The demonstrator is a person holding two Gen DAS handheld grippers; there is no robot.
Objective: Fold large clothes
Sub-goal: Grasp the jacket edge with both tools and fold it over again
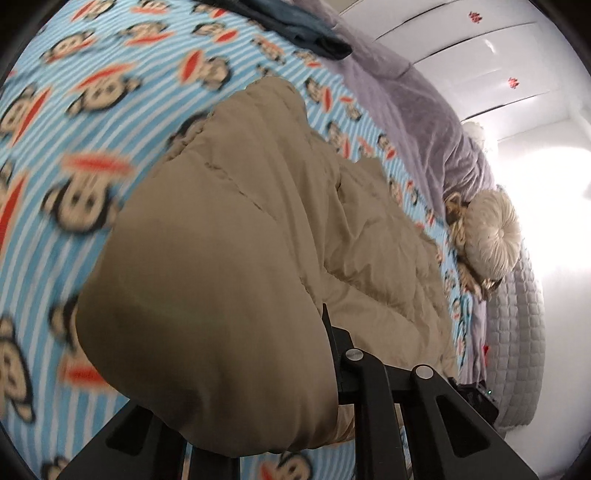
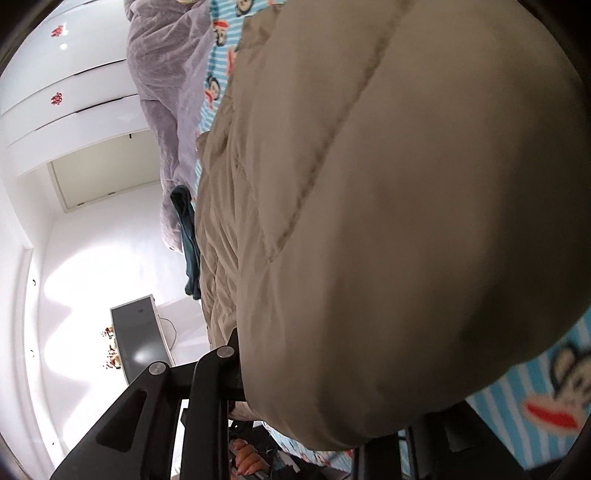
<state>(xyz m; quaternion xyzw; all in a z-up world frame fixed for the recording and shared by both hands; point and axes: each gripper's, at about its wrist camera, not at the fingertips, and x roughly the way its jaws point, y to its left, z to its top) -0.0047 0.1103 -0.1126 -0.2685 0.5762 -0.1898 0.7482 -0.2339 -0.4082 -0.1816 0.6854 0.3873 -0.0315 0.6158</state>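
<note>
Bulging khaki fabric fills the foreground of both wrist views: each claw is clamped on a padded jacket, the material swelling between and over the fingers. On the left gripper only one black finger shows clear of the cloth; the right gripper is likewise buried, one finger visible at the fabric's left edge. Beyond the held portions, the rest of the jacket trails flat across a blue striped bedsheet printed with cartoon monkeys. Farther off lie a dark garment, a grey blanket and a pale round cushion. Judged step: carrying one gripped edge over to make a fold. Next move calls for laying that edge squarely on the far portion, both sides level, before release.
</note>
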